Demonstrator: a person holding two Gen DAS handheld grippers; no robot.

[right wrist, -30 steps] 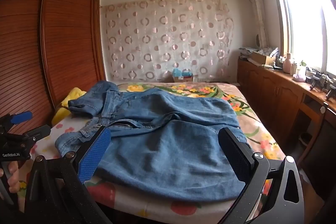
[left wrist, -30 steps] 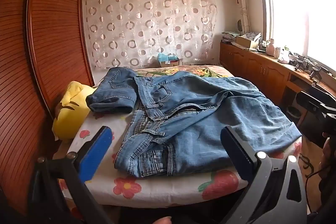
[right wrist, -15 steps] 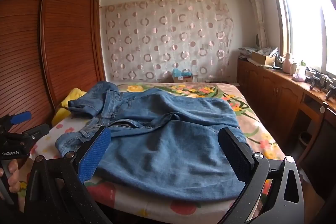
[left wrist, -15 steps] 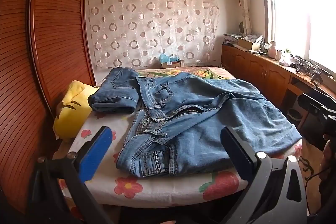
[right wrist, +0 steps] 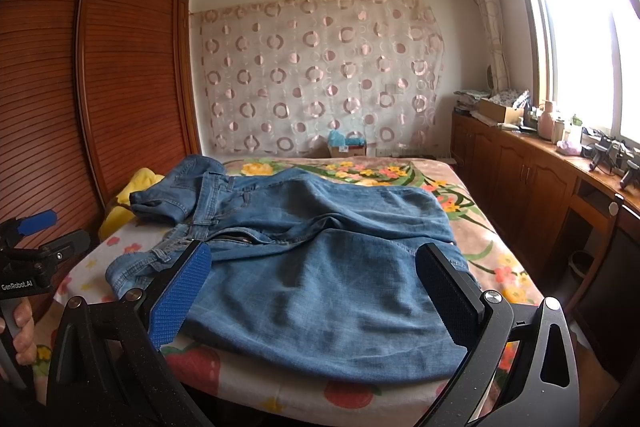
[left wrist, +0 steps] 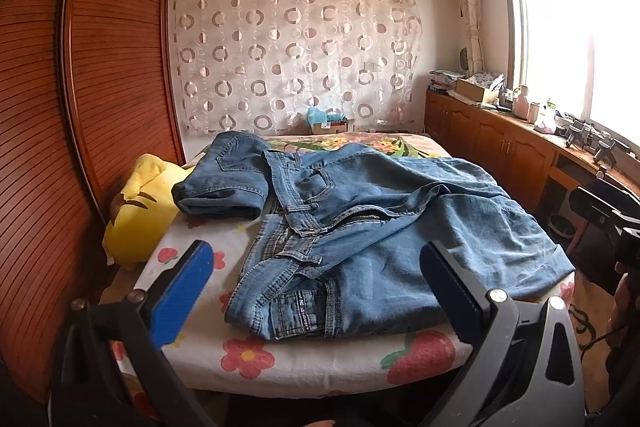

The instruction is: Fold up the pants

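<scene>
Pants: blue denim pants [left wrist: 360,227] lie crumpled on the bed [left wrist: 320,359], near its front edge; waistband and open zipper face left, and the cloth spreads out to the right.
Folded part: one leg or panel is doubled over at the far left, beside a yellow plush pillow [left wrist: 140,203]; which part of the garment it is cannot be told for certain.
Left gripper [left wrist: 316,291]: jaws wide apart, empty, held short of the waistband corner without touching it.
Right gripper [right wrist: 312,287]: jaws wide apart, empty, held in front of the broad denim panel at the bed's front right.
Step in hand: approach; no fold appears begun, and the garment needs straightening first.
Next move: each gripper should close on an edge, the left on the waistband, the right on the loose hem, then pull the cloth flat.
Surroundings: wooden wardrobe [left wrist: 100,67] left, circle-patterned curtain [left wrist: 296,55] behind, window [left wrist: 580,39] right.
</scene>
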